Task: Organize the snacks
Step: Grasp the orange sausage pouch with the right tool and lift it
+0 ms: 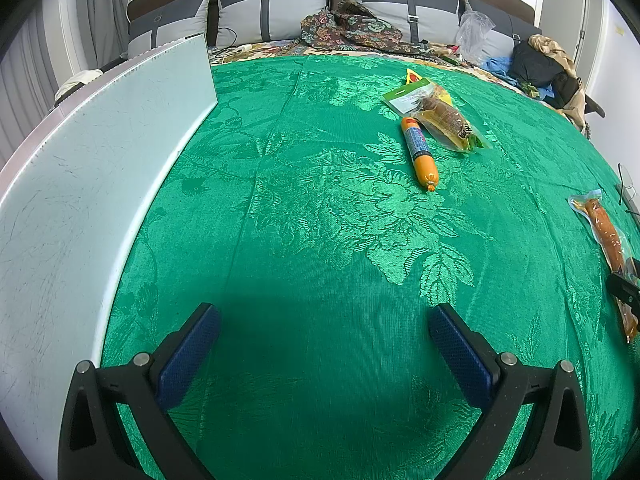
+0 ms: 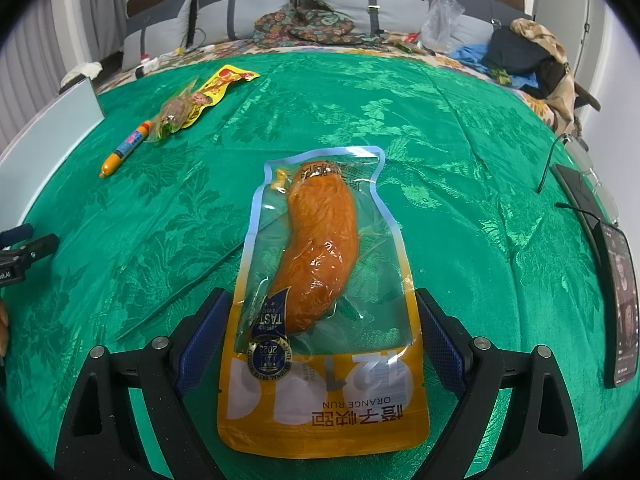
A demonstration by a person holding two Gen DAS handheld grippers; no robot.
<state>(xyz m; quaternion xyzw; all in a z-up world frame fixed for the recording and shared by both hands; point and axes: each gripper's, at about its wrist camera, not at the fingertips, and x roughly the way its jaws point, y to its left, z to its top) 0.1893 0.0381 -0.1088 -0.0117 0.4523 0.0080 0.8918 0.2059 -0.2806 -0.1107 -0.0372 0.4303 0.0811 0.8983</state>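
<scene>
Spreading under everything is the green floral damask cloth (image 2: 460,128) on the bed, with a pale grey flat tray (image 1: 80,184) at its left edge, probably where snacks go. The large orange-and-clear vacuum pouch holding an orange sausage (image 2: 320,264) lies flat between the right claw (image 2: 320,332), whose fingers stand spread on either side, not yet closed; next it must pinch the pouch. Its print reads "ORANGE RUN", "121", "TASTE", "2023". The left claw (image 1: 324,336) hangs released, holding nothing. Farther off lie a brown snack in a yellow-green packet (image 1: 440,114) and a small orange tube sausage (image 1: 420,152).

The right gripper (image 2: 318,332) straddles the orange snack pouch (image 2: 324,304), jaws spread wide.
</scene>
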